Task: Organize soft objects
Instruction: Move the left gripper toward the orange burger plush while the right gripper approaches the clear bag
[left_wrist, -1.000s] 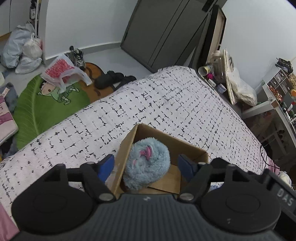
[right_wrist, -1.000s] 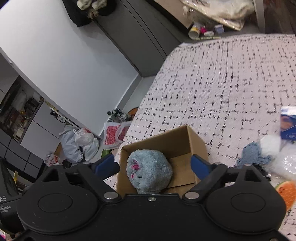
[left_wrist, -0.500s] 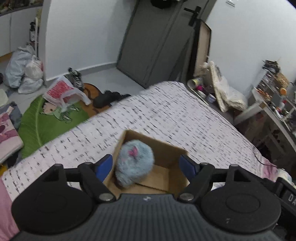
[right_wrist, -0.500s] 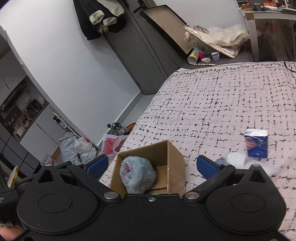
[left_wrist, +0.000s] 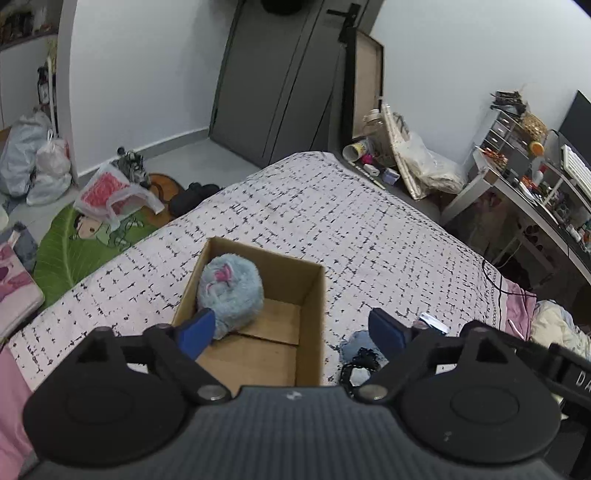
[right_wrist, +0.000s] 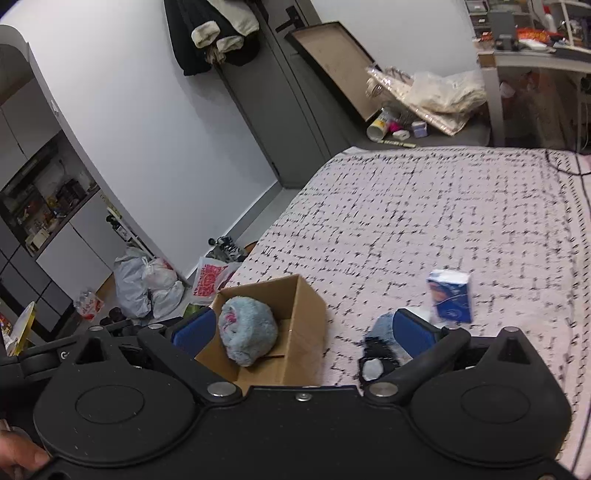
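An open cardboard box (left_wrist: 312, 299) (right_wrist: 306, 310) stands on the bed. A fluffy blue plush toy (left_wrist: 231, 290) (right_wrist: 246, 336) lies inside at its left end. My left gripper (left_wrist: 291, 332) is open and empty, raised above the box's near side. My right gripper (right_wrist: 303, 330) is open and empty, above the box and the bedspread beside it. Right of the box lies a pale blue soft item with a black cord (left_wrist: 356, 356) (right_wrist: 380, 349). A blue and white carton (right_wrist: 450, 295) stands further right.
The bed has a white bedspread with black dashes (left_wrist: 332, 214) (right_wrist: 424, 206). On the floor to the left lie a green rug (left_wrist: 70, 240), plastic bags (left_wrist: 114, 192) (right_wrist: 147, 284) and shoes (left_wrist: 192, 195). A cluttered desk (left_wrist: 535, 184) stands to the right.
Both grippers have pulled back and up from the box, with jaws wider open. The box and plush look smaller, and the blue item and the carton have come into view.
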